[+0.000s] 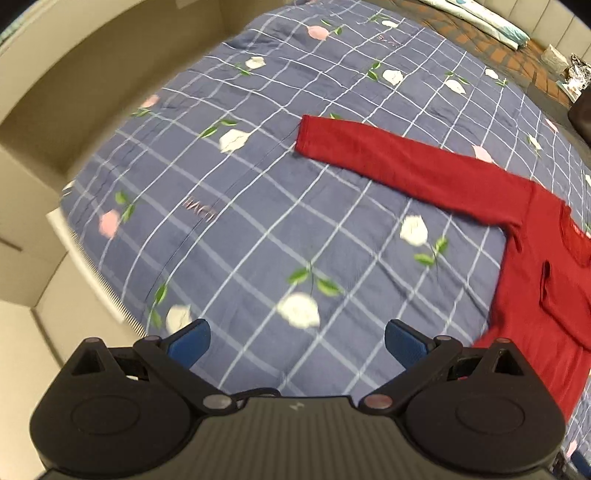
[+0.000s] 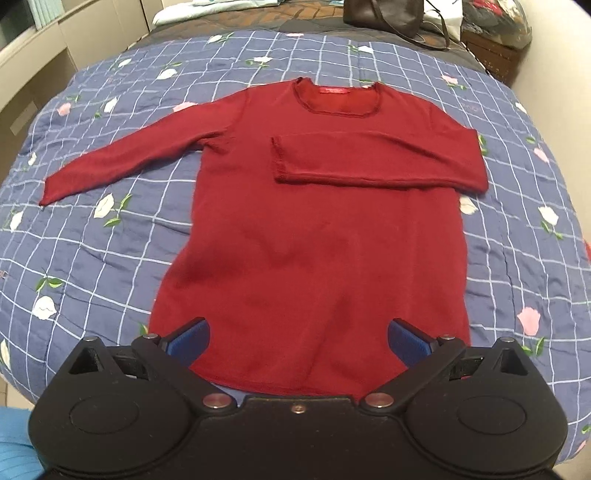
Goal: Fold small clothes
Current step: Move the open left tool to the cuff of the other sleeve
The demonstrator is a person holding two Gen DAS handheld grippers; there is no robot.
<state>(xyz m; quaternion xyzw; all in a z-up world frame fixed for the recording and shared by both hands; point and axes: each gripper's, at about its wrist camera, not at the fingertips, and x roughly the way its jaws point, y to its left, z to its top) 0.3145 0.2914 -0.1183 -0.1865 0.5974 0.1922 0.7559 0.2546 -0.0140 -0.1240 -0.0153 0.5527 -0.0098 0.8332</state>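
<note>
Right wrist view: a red long-sleeved sweater [image 2: 314, 229] lies flat, front up, on a bed covered by a blue checked quilt [image 2: 110, 240] printed with flowers. Taking the sweater as landmark, one sleeve is already folded across its chest [image 2: 369, 162]; the other sleeve [image 2: 122, 158] lies stretched out on the quilt, its cuff [image 1: 306, 134] well apart from the body. The right hand-held gripper [image 2: 297, 341] hovers just above the sweater's hem, fingers apart and empty. The left hand-held gripper [image 1: 297, 343] hangs over bare quilt beside the hem corner, on the outstretched sleeve's side, likewise spread wide and holding nothing. The knit appears light, soft and limp; it will likely sag and crease when lifted, so a pinch at the cuff edge seems the best hold. Beyond the collar stand a dark bag [image 2: 384, 14] and pillows [image 2: 207, 9]; a beige ledge [image 1: 55, 92] borders the bed beyond the cuff. Nothing stands between either gripper and the sleeve.
</note>
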